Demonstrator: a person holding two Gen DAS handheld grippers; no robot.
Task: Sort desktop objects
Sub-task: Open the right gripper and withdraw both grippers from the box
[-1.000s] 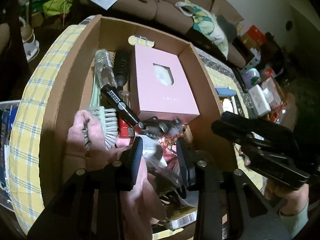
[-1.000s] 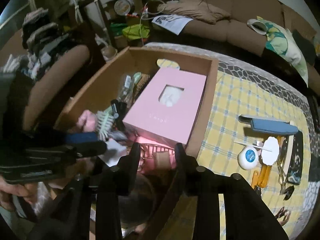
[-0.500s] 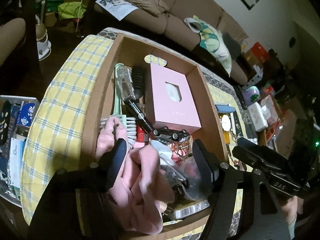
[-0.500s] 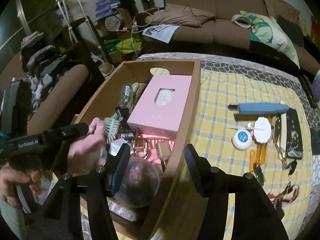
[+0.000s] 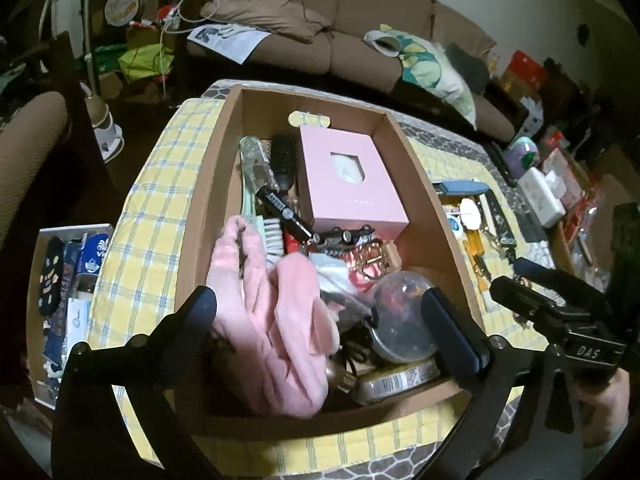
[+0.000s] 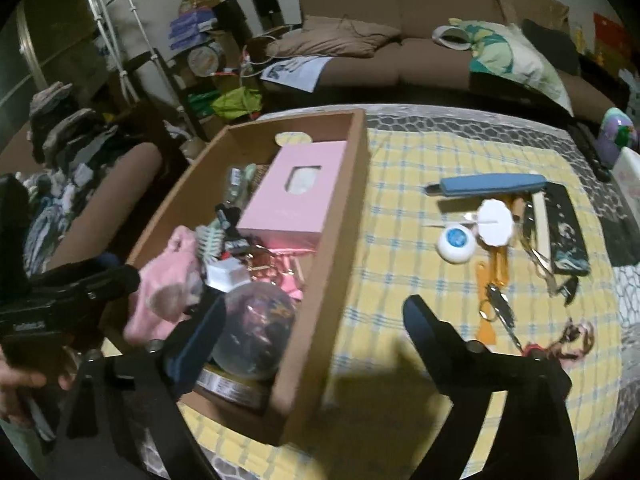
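Observation:
A brown cardboard box on the yellow checked tablecloth holds a pink box, brushes, a pink cloth and a glass globe. My left gripper is open and empty above the box's near end. My right gripper is open and empty over the box's right wall. Loose items lie right of the box: a blue case, a white round container, scissors.
A brown sofa with a patterned cushion stands behind the table. A tray of small items sits left of the table. An armchair with piled clothes is at the left. Boxes crowd the right.
Both grippers opened wide and pulled back and up from the box. The pink cloth and the glass globe now lie free in the box's near end.

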